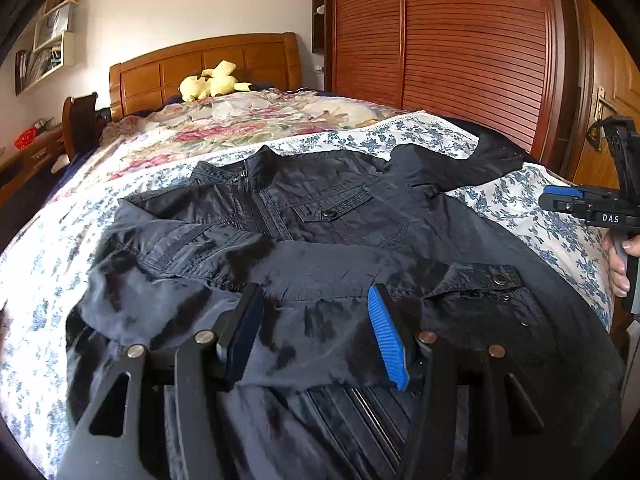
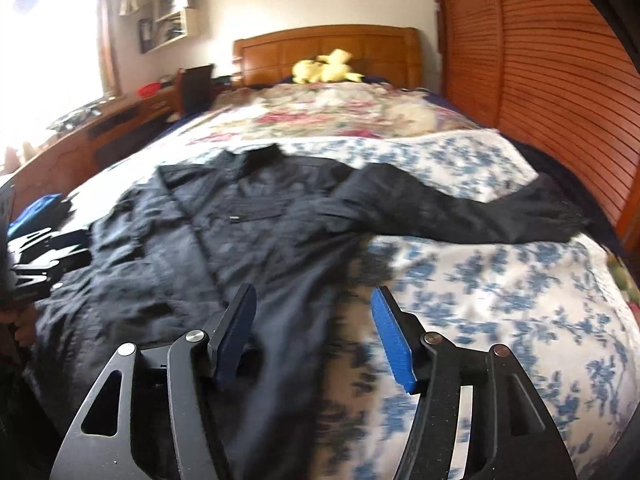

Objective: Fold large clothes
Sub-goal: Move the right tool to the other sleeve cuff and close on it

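We see a dark jacket spread face up across the foot end of the bed, lying on a blue-and-white floral sheet, with its collar toward the wooden headboard. One sleeve stretches out toward the bed edge that runs along the slatted wooden wardrobe, while the other sleeve is laid across the body of the jacket, its snap-button cuff resting near the foot edge. Our left gripper hovers low over that folded sleeve with its fingers spread apart; cloth shows between the blue pads, but we cannot tell whether they touch it. Our right gripper sits over the jacket's side hem, where dark cloth meets the floral sheet, and its fingers are likewise spread wide with nothing pinched between them. In the left wrist view the right gripper appears at the bed edge nearest the wardrobe, a hand wrapped around its handle. A yellow plush toy lies by the headboard on a pink floral quilt. The right wrist view is blurred
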A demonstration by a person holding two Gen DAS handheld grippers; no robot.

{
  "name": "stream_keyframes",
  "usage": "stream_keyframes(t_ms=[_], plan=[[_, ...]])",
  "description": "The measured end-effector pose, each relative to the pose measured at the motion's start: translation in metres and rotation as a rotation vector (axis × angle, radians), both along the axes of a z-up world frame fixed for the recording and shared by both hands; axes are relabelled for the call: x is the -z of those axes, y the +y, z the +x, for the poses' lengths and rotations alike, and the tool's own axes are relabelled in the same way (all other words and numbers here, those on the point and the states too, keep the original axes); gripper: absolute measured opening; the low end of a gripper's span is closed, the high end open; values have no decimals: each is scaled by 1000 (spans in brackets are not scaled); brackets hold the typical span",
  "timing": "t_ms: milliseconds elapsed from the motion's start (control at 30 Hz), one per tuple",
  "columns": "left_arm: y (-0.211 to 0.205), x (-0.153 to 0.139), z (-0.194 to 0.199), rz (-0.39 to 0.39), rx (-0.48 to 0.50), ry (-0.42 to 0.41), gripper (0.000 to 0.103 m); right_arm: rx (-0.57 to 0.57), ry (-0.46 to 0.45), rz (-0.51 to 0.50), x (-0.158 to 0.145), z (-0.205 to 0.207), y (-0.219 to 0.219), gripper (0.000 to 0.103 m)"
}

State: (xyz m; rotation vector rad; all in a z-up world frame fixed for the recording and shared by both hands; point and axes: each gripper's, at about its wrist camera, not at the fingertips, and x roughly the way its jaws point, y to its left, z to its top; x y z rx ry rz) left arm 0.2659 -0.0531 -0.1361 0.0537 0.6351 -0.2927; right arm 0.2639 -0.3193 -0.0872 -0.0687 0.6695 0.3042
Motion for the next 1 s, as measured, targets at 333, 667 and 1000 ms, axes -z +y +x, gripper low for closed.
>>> stream_keyframes(t_ms=[333, 667, 1000], plan=[[2, 20, 9, -41, 37, 25, 53, 167, 3, -89, 4, 32, -61, 62], [-3, 24, 4, -25, 57, 10, 53, 367, -5, -120, 1, 72, -142, 62], [-2, 28, 6, -33, 54, 23, 53, 575, 24, -60, -5, 119, -214, 62]])
